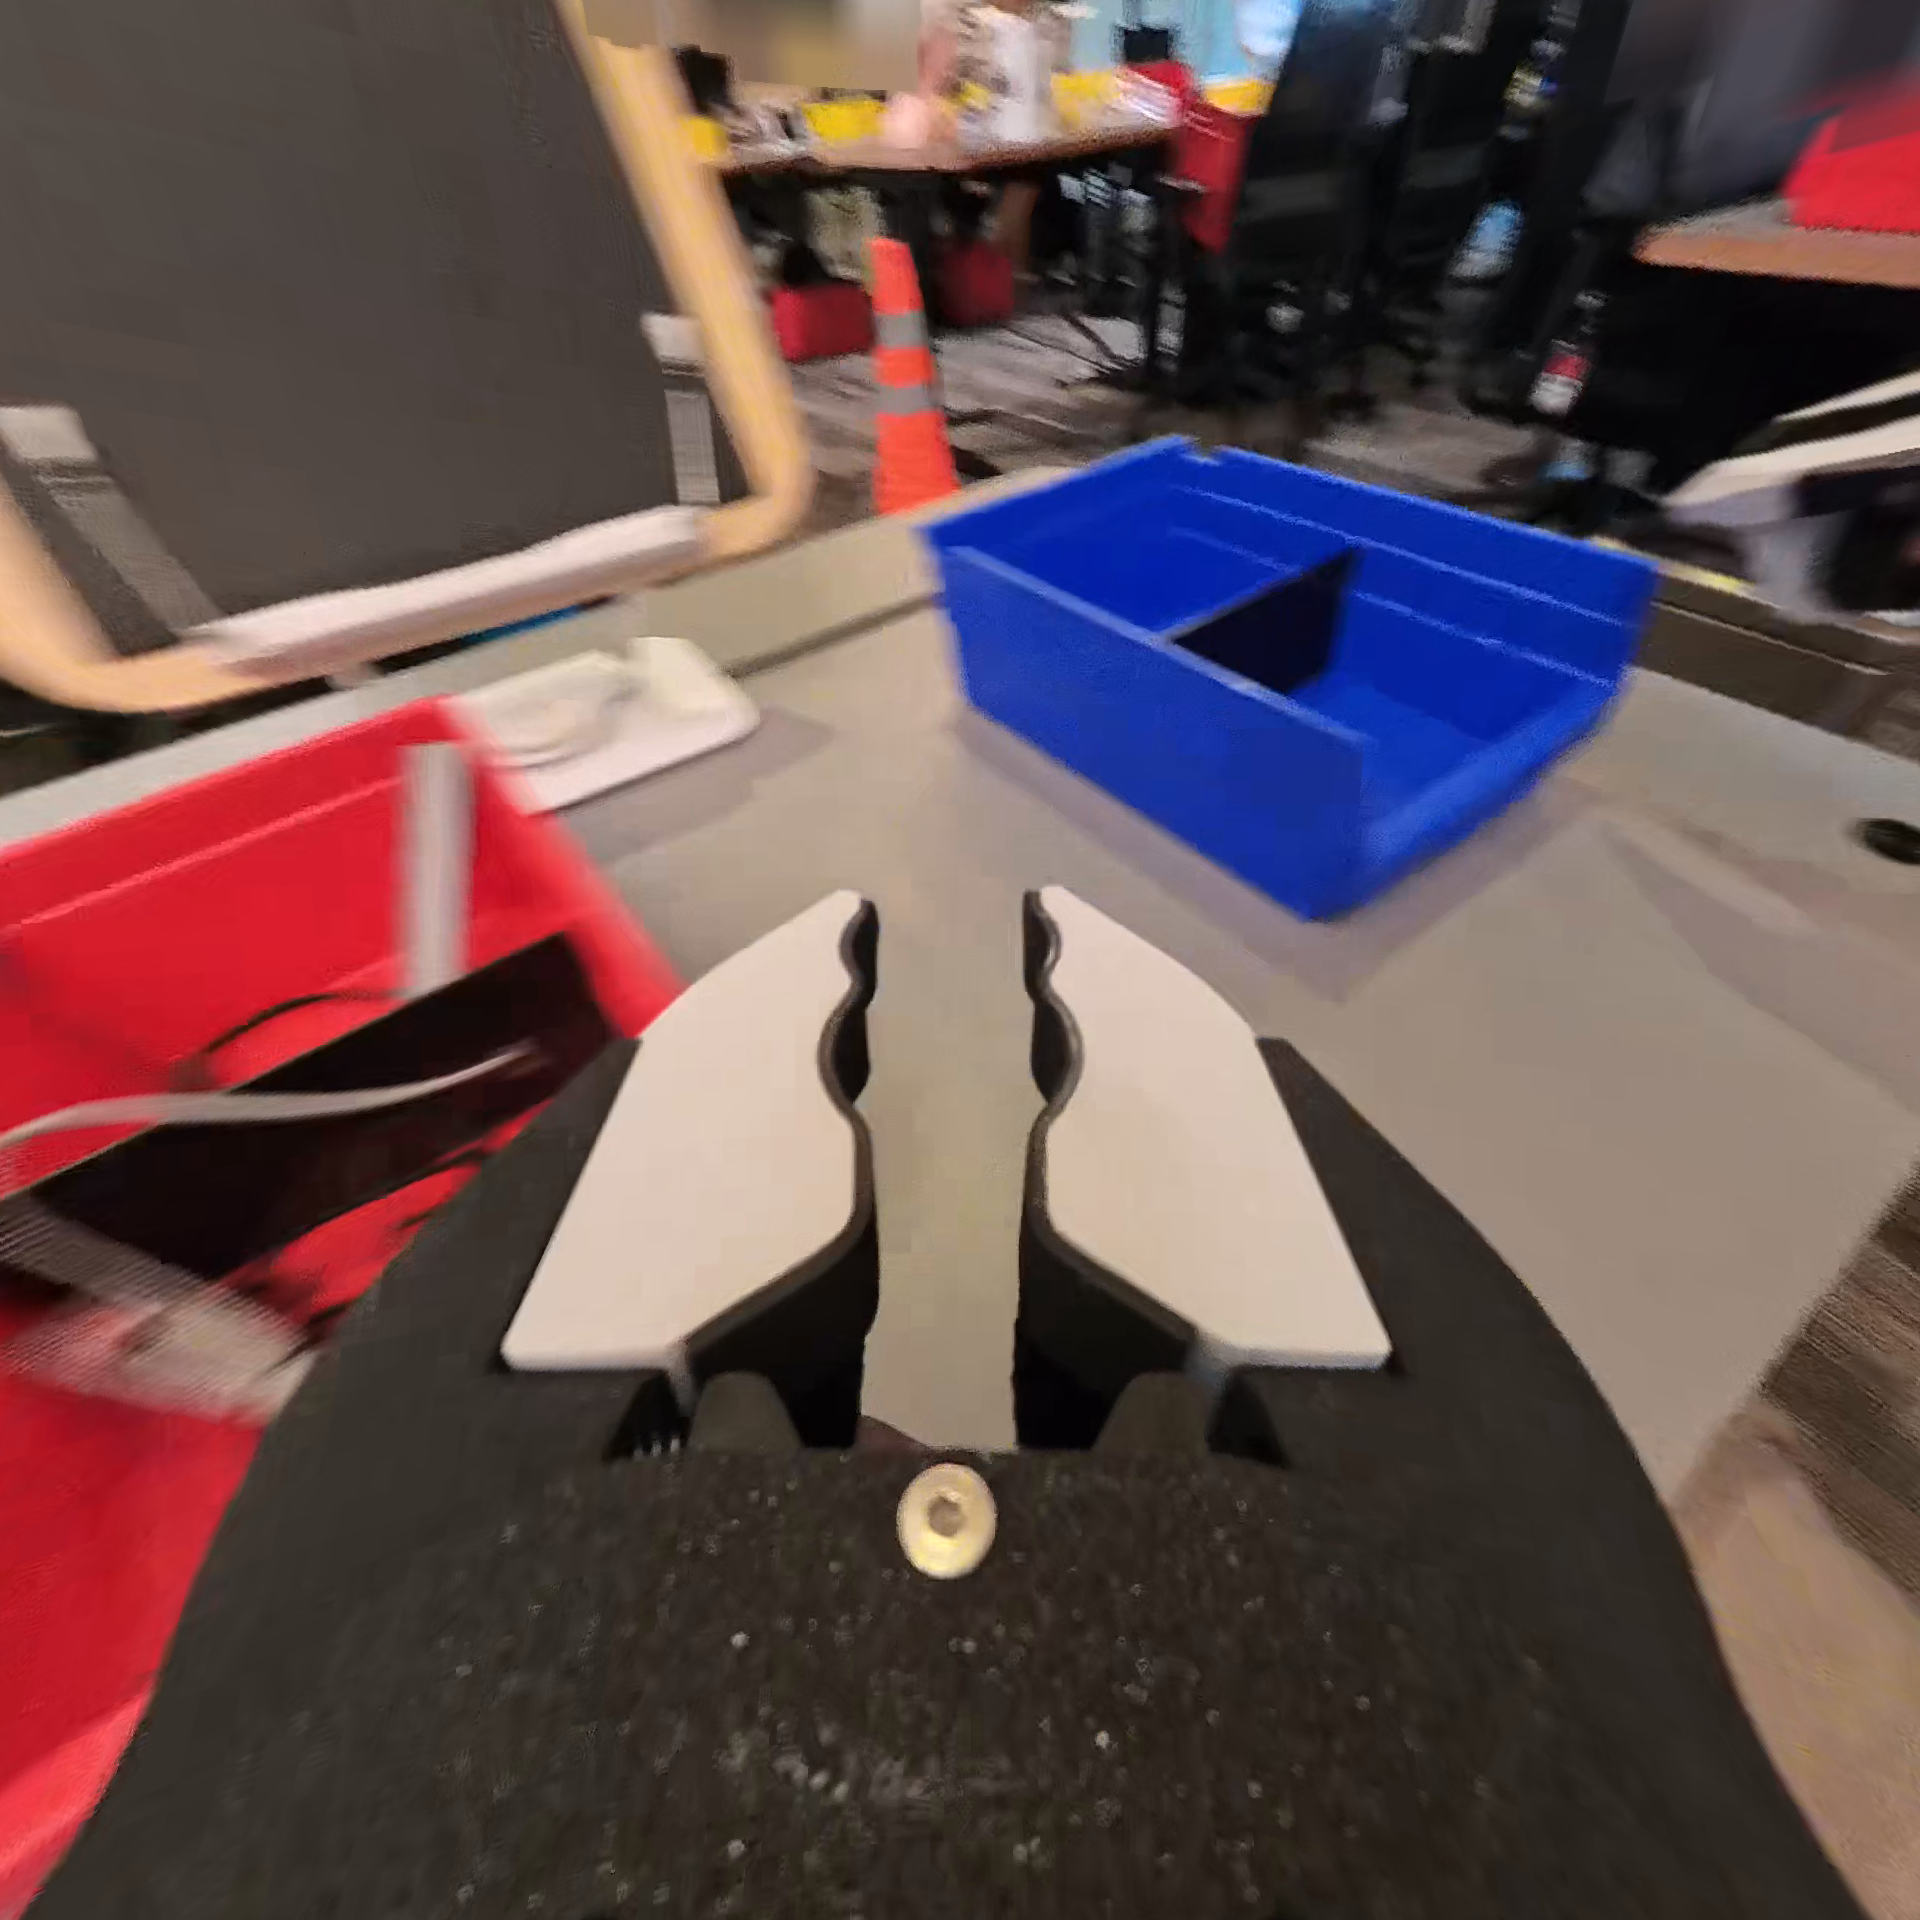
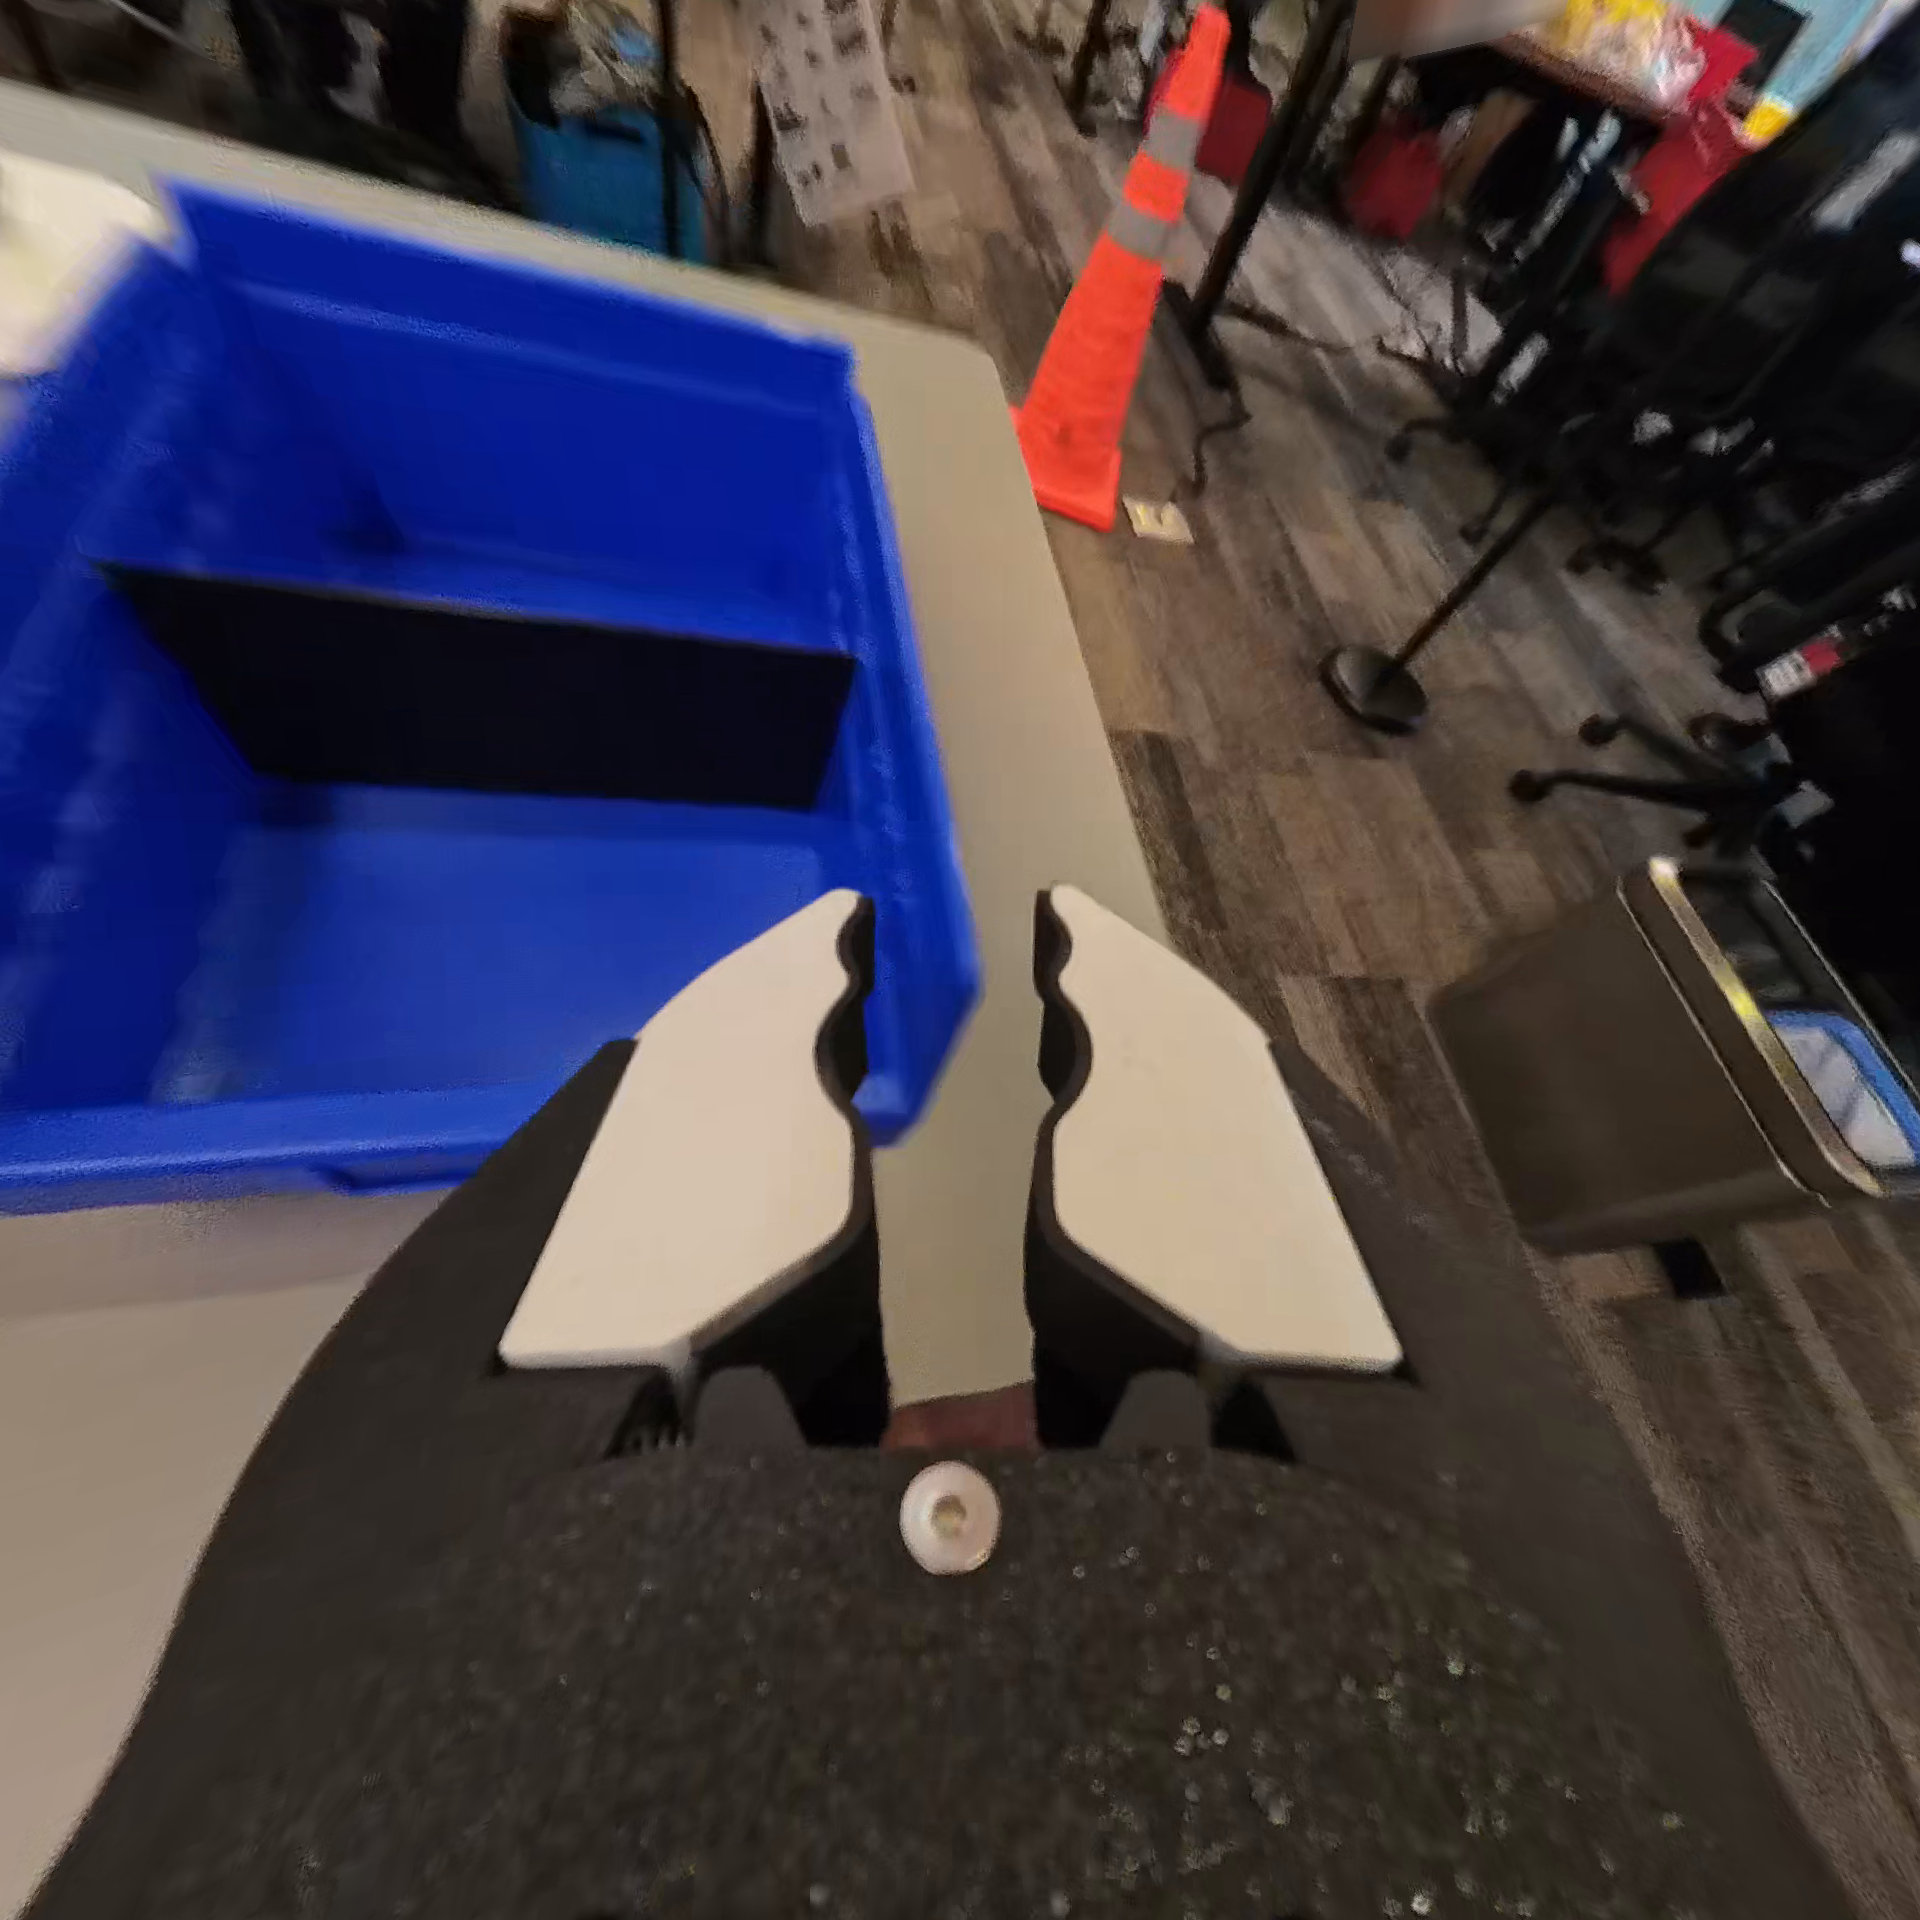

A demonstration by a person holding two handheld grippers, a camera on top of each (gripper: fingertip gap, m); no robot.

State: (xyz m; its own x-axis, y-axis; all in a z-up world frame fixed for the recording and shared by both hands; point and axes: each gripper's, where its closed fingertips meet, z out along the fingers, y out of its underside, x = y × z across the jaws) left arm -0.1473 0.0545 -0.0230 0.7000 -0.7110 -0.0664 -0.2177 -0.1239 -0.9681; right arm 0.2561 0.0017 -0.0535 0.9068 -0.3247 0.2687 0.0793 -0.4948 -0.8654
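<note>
The left hand-held gripper (image 1: 948,914) is held with its fingers apart and nothing between them, above the grey surface (image 1: 1195,1091), just beside a red bin (image 1: 239,914) on its left and short of a blue bin (image 1: 1278,665) farther ahead. In the red bin a black divider (image 1: 343,1101), some thin cables and blurred grey pieces can be made out, though what the pieces are cannot be told. A white tray-like thing (image 1: 623,707) is seen on the surface beyond the red bin, and an orange cone (image 1: 906,384) stands on the floor past the surface edge. The right hand-held gripper (image 2: 951,920) is likewise held with fingers apart and empty, poised over the near right corner of the blue bin (image 2: 436,436), one finger overlapping its wall in the picture, though contact cannot be confirmed. The blue bin is split by a dark divider (image 2: 499,696) into two compartments, and both appear empty. The bins are judged to be stiff moulded plastic, light when empty, smooth and somewhat slippery, not fragile; a wall near the rim or a corner is judged the soundest place for a hold. The cables are judged limp and light, best pinched along their length
</note>
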